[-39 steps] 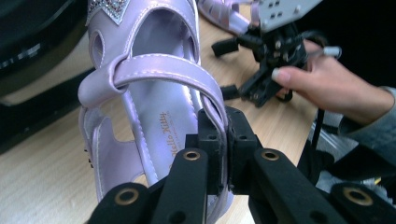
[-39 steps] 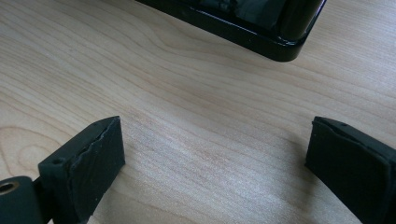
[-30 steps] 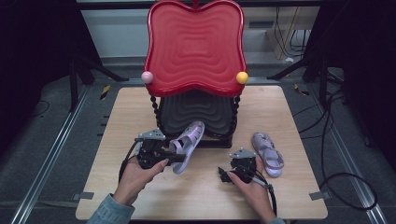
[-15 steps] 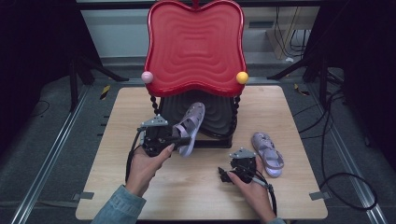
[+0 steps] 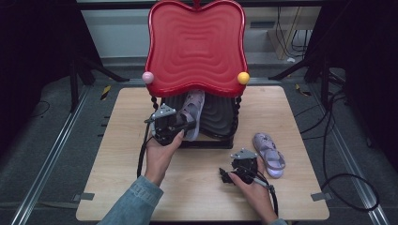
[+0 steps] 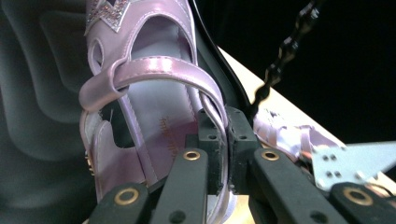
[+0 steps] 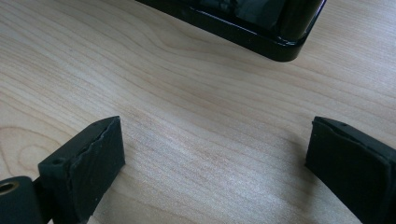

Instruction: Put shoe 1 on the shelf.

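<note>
Lilac sandal [image 5: 192, 112], glossy patent-like straps with a glittery toe piece, lies tilted on the ribbed black shelf [image 5: 218, 115] beneath the wavy red apple-shaped panel [image 5: 197, 47]. The left gripper [image 5: 180, 126] is clamped on the sandal's heel side wall [image 6: 223, 140], its black jaws pinching the thin rim. Twisted black posts [image 5: 236, 110] flank the shelf and crowd the opening. The matching sandal [image 5: 268, 154] lies flat on the pale wood-grain table [image 5: 122, 140], just beside the right gripper [image 5: 227, 177], whose jaws stand wide apart over bare wood.
</note>
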